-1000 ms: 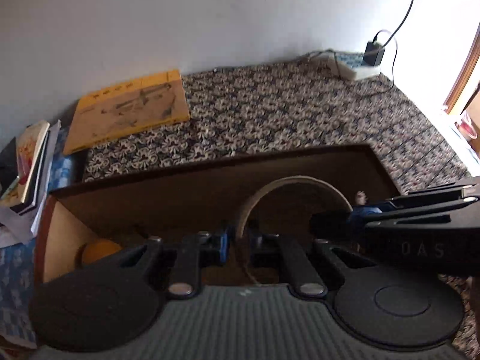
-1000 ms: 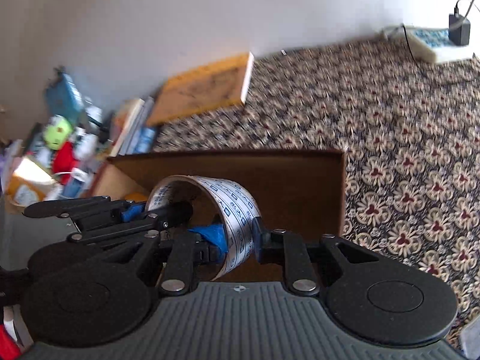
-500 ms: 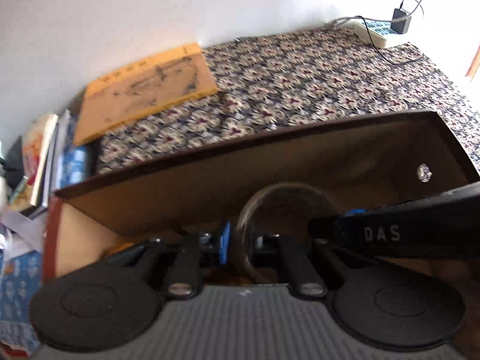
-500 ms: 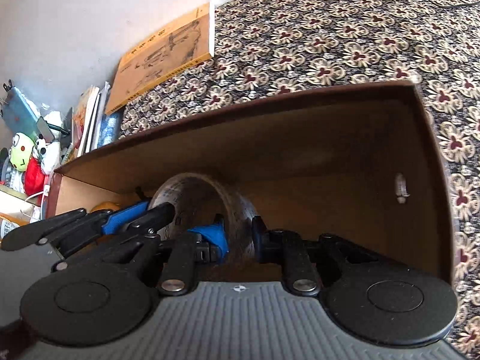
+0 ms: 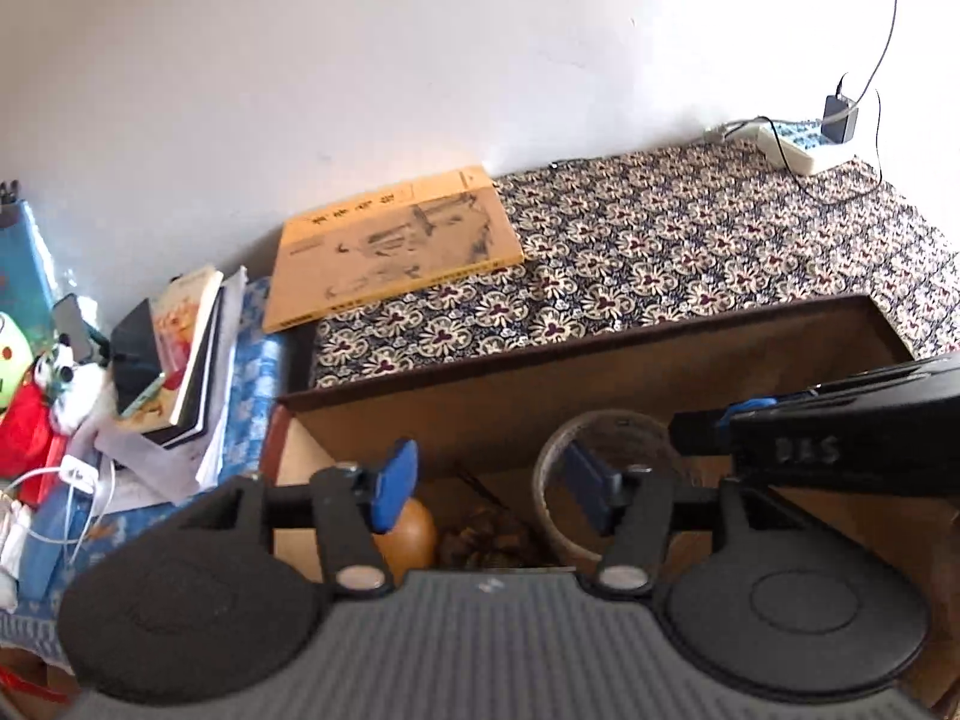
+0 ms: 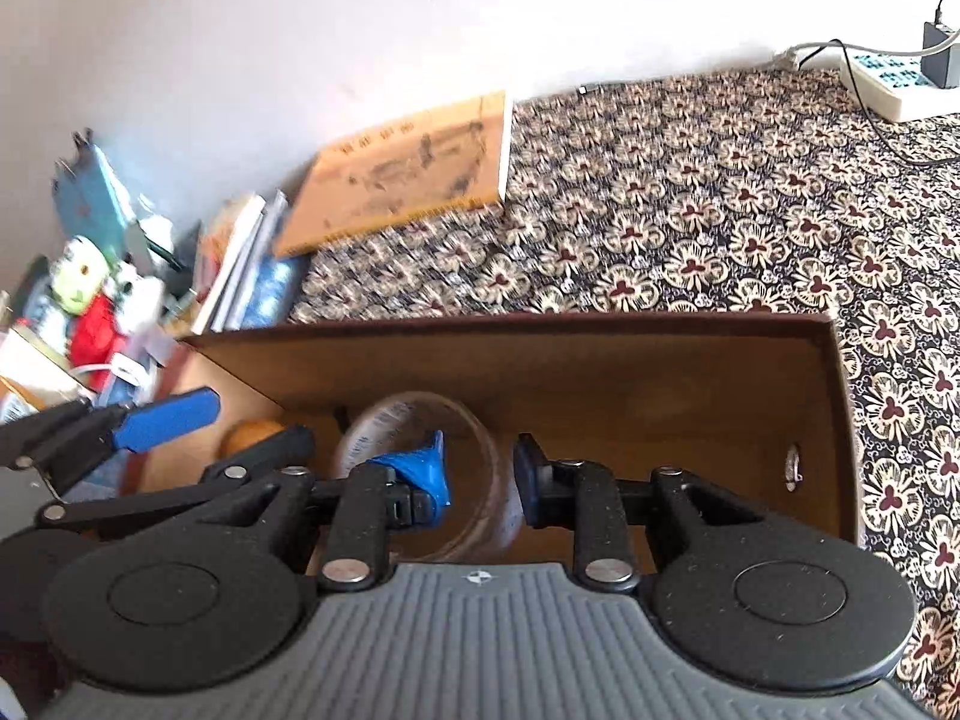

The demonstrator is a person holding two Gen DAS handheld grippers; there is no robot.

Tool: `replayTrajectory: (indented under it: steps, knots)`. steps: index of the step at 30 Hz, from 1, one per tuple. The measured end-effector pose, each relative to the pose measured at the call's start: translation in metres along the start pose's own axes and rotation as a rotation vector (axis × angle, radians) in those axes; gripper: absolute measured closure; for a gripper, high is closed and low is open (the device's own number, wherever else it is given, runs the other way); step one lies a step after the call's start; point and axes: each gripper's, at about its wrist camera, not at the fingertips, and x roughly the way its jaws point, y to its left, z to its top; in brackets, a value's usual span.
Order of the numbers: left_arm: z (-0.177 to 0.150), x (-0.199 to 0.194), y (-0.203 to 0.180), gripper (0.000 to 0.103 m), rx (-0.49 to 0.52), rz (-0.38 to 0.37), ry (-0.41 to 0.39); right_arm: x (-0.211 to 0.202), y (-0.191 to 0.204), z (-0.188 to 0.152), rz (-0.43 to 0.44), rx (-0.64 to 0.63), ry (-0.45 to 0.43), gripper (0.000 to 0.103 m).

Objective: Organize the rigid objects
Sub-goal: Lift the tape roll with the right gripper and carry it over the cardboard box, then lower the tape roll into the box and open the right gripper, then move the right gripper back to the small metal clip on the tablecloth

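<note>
Inside the brown box (image 6: pixel 600 372), an orange ball (image 5: pixel 408 531) sits half hidden behind the left claw (image 5: pixel 489 483), which gapes wide and empty. The tape roll (image 6: pixel 420 468) stands on the box floor, its rim between the parted fingers of the right claw (image 6: pixel 480 474), touching neither.

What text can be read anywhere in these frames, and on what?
"DAS": on the side of the right gripper, as seen from the left wrist view; faint.
Yellow book: dark characters along the cover's top edge, too blurred to read.
Tape roll in the brown box: printed markings on the band, too small to read.
Power strip: blue markings, unreadable.
</note>
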Motion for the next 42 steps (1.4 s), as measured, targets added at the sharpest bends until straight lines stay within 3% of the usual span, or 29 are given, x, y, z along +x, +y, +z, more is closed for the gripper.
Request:
replayTrajectory:
  steps: [7,18,28,42]
  knots:
    - [-0.007,-0.032,-0.018,0.041,0.010,0.033,-0.059,-0.044,0.007,-0.012,0.092,0.006,-0.064,0.095]
    - [-0.015,-0.076,-0.056,0.037,0.003,0.095,-0.063,-0.100,-0.005,-0.036,0.153,-0.025,-0.140,0.094]
    - [-0.030,-0.128,-0.114,0.036,-0.007,0.163,-0.059,-0.156,-0.043,-0.067,0.221,-0.031,-0.185,0.094]
    - [-0.069,-0.156,-0.192,0.036,-0.062,0.177,-0.006,-0.201,-0.097,-0.119,0.236,-0.042,-0.141,0.093]
